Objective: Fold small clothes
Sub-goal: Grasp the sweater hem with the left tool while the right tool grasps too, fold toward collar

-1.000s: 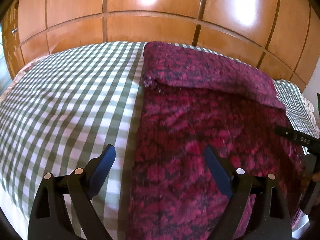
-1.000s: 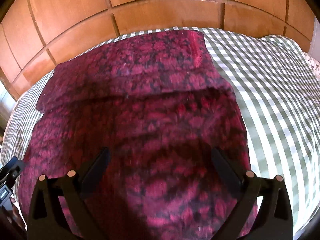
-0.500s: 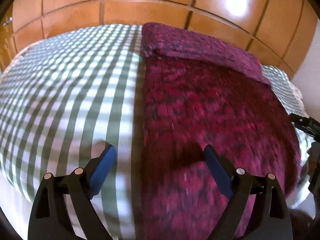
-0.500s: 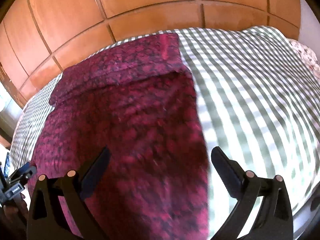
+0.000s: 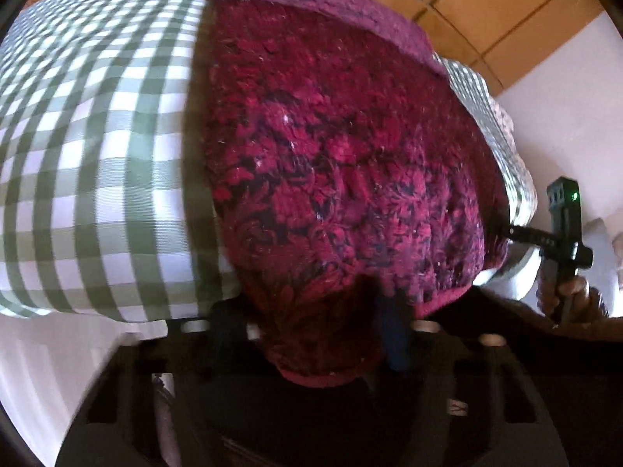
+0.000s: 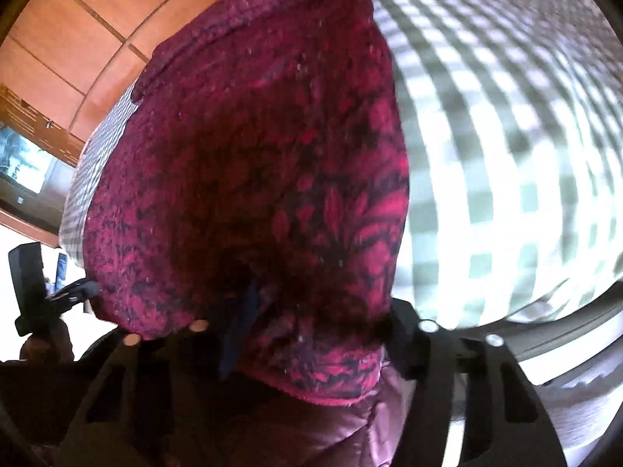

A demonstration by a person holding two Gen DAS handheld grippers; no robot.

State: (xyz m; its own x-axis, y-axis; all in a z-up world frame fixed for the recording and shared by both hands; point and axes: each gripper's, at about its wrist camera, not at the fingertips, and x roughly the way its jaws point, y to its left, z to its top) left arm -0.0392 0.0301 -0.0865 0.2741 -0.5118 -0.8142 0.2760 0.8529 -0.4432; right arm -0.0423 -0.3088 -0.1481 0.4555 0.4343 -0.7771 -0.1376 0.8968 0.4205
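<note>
Both grippers, left gripper and right gripper, have dropped to the bed's near edge, jaws just closing, grasping the maroon garment's hem.

A bed with a green-and-white checked cover fills most of both views. Behind it rises a glossy panelled orange-brown wooden wall catching bright glare, joined at one side by a plain white wall.
</note>
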